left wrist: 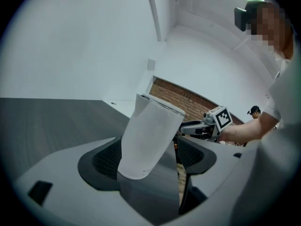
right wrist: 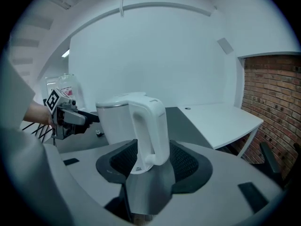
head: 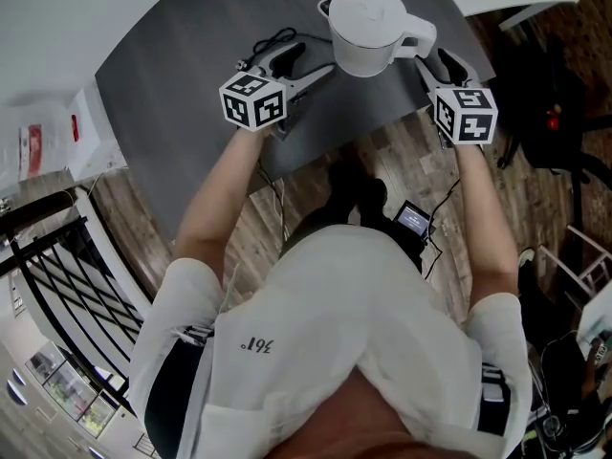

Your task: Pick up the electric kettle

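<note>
The white electric kettle point(head: 368, 25) stands on the dark grey table point(head: 191, 55), close to its near edge, with its handle point(head: 419, 38) turned to the right. My left gripper point(head: 320, 65) is at the kettle's left side. In the left gripper view the kettle body point(left wrist: 148, 138) sits between the dark pads point(left wrist: 104, 160), against the left one and with a gap on the right, so the left gripper point(left wrist: 150, 154) is open. My right gripper point(head: 427, 62) is at the handle. The handle point(right wrist: 151, 128) stands between its pads point(right wrist: 184, 163) with space on both sides; the right gripper point(right wrist: 153, 160) is open.
A black cable point(head: 273, 41) lies on the table behind the left gripper. A white desk point(right wrist: 225, 117) adjoins the table, with a brick wall point(right wrist: 275, 102) beyond. A black chair point(head: 547, 113) stands on the wooden floor at the right, a black railing point(head: 57, 275) at the left.
</note>
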### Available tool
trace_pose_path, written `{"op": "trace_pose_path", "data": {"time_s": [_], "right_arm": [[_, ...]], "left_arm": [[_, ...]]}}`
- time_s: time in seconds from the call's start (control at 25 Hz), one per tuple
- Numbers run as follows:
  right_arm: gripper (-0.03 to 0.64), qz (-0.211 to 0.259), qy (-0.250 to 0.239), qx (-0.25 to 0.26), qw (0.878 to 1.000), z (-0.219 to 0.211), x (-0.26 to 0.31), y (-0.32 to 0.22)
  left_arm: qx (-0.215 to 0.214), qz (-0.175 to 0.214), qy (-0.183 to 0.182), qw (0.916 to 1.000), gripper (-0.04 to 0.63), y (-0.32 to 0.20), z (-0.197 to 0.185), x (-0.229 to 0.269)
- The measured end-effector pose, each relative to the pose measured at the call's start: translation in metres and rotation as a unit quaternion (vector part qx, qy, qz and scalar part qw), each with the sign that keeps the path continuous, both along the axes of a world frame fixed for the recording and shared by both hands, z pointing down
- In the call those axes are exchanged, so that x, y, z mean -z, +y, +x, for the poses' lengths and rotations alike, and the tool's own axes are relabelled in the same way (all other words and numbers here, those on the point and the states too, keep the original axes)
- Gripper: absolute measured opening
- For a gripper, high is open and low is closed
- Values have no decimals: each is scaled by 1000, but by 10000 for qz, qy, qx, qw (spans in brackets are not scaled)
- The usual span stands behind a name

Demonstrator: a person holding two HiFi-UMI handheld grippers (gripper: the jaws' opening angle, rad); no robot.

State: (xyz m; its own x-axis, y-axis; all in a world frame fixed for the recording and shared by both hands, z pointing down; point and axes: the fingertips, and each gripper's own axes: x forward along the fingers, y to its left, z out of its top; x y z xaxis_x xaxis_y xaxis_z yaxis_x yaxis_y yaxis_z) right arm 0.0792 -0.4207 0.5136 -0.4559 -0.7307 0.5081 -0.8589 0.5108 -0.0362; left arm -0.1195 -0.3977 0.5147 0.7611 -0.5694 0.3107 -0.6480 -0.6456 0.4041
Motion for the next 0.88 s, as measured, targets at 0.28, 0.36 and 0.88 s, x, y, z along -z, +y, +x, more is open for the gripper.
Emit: {"op": "trace_pose_path", "data": {"time_s": [0.28, 0.36, 0.88], "right_arm": [[210, -183, 192, -3, 9996, -3, -19, -20], [210, -248, 214, -24, 9995, -3, -24, -26], [210, -325, 477, 21, 9983, -14, -46, -43]], "left_arm": [[-290, 44, -377, 9989, 391, -20, 8, -21], [-362, 54, -468, 9982, 404, -24, 12, -27], [-1051, 242, -929, 9898, 431, -35, 33, -47]]}}
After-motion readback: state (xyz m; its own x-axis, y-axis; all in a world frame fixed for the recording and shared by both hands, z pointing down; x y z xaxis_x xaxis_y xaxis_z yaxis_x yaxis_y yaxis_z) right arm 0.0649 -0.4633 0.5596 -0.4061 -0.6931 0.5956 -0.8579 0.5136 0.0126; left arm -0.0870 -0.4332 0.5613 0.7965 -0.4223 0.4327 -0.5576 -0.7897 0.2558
